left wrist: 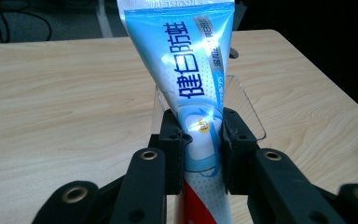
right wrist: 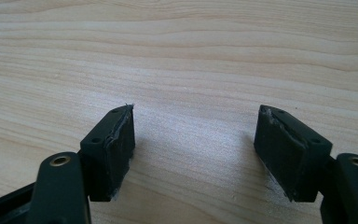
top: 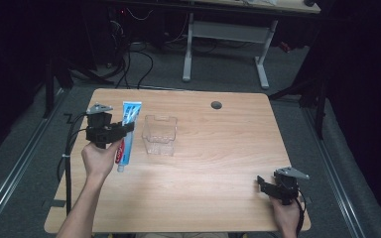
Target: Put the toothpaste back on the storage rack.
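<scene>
A blue, white and red toothpaste tube is held at the left of the wooden table, and my left gripper is shut on its middle. In the left gripper view the tube stands up between the two black pads, its flat crimped end up and away from me and its red part at the bottom. A clear plastic box stands just right of the tube, and its rim shows behind the tube. My right gripper rests open at the table's front right; only bare wood lies between its pads.
A round grey cable hole sits near the table's far edge. Beyond the table stand a white-legged desk and loose cables on the floor. Metal rails run along both sides of the table.
</scene>
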Demonstrator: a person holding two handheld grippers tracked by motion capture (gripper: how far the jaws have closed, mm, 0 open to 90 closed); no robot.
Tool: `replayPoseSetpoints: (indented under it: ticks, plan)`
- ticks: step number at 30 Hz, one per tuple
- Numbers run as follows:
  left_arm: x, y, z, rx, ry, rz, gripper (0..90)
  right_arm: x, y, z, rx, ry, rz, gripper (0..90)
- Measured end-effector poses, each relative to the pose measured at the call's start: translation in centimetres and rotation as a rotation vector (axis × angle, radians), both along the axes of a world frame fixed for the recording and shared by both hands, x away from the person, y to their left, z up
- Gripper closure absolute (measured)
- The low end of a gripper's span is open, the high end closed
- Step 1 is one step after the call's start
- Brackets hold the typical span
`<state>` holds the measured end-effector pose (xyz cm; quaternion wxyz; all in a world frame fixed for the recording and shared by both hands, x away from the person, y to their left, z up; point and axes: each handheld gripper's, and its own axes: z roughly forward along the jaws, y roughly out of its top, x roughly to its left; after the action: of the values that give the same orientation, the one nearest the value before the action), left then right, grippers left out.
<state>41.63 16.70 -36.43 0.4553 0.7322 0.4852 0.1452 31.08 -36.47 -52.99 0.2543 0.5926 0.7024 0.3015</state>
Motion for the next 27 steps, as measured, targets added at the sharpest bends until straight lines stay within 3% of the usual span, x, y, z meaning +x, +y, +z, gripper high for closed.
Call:
replayPoseSetpoints:
  ticks: [12, 17, 27]
  plan:
    - [1.1, -1.3, 1.4, -0.002, -0.044, -0.005, 73.7, 0.0, 0.0, 0.0, -0.001, -0.001, 0.001, 29.0]
    - [1.6, -2.3, 2.2, 0.032, -0.076, -0.006, 73.6, 0.0, 0.0, 0.0, 0.001, 0.000, 0.000, 29.0]
    - [3.0, -3.4, 2.5, 0.038, -0.080, -0.006, 73.4, 0.0, 0.0, 0.0, 0.001, 0.000, 0.000, 29.0]
